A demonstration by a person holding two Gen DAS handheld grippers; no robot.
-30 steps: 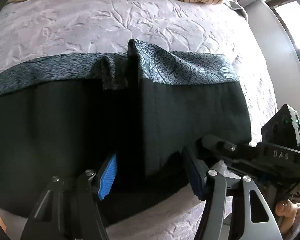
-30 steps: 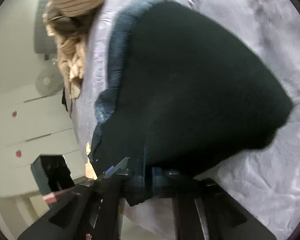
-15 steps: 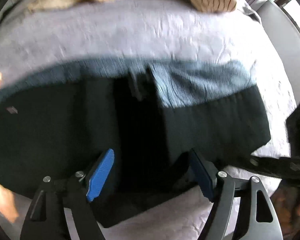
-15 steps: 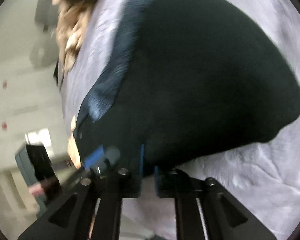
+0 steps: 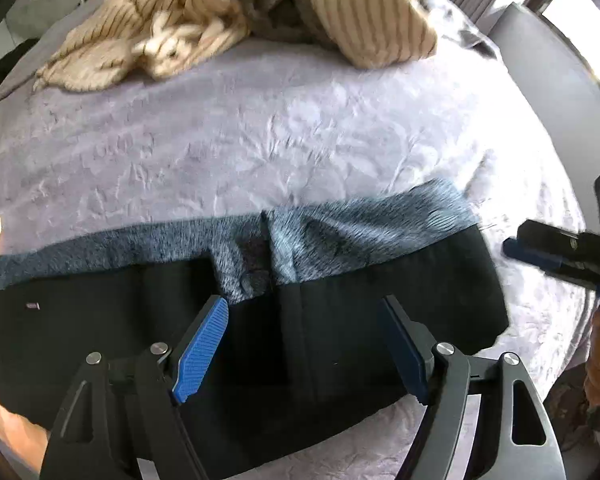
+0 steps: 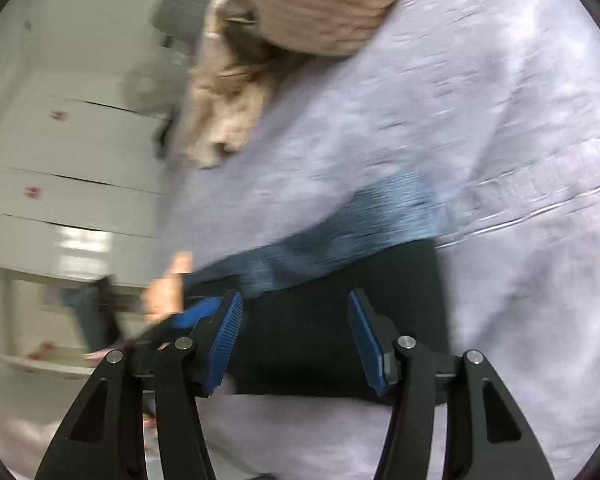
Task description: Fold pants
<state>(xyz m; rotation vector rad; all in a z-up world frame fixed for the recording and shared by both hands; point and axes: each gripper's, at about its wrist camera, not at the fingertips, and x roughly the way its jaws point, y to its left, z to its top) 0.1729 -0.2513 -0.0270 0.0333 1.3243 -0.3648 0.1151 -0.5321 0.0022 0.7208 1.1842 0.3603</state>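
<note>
— Where are the pants?

— The black pants with a blue-grey patterned waistband (image 5: 284, 320) lie folded in a band across the near edge of my bed's pale lilac embossed bedspread (image 5: 284, 128).

— And your tools?

— My left gripper (image 5: 306, 344) hangs above the cloth, blue pads wide apart, gripping nothing. My right gripper (image 6: 296, 340) has just been opening; its jaws stand apart over the pants' end with no cloth pinched between them.

— Anything else there?

— A crumpled beige striped blanket (image 5: 160, 40) and a striped cushion (image 5: 376, 24) at the far side.
</note>
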